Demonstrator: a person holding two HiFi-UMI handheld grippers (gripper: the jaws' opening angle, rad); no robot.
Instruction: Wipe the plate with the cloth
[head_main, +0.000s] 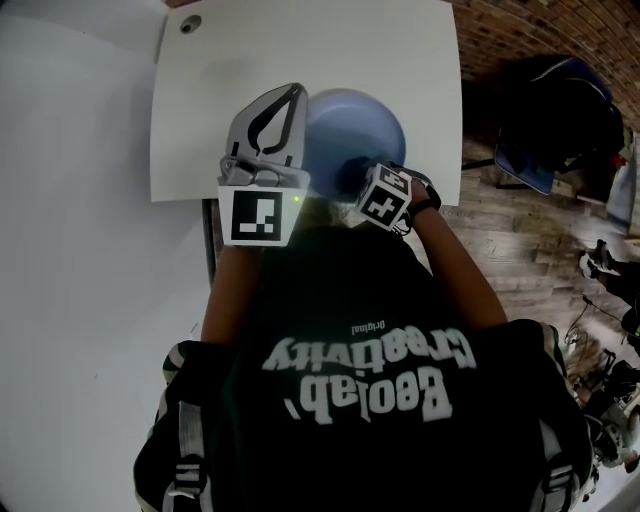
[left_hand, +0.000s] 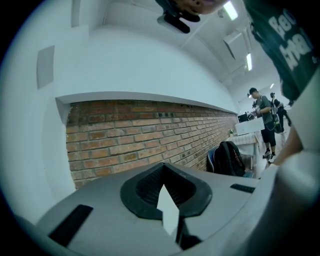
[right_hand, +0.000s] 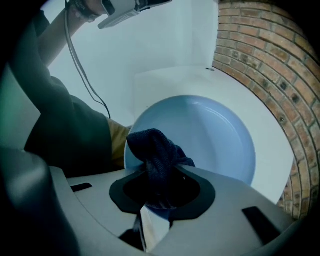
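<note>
White table (head_main: 200, 120), pale blue plate (head_main: 372, 128) lying on it, toward the right side

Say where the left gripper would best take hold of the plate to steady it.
Probably the left rim of the plate, approached from the left: it lies flat, so only its thin edge can be pinched, and the right gripper holds the cloth at its near side.

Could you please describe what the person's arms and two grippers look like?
Both grippers are grey moulded shells with a black-rimmed, teardrop-shaped opening at the jaws. The left gripper bears a cube with black-and-white square markers. The right gripper bears a second cube. The person wears a dark T-shirt with white lettering, forearms bare, and a black band on the right wrist.
</note>
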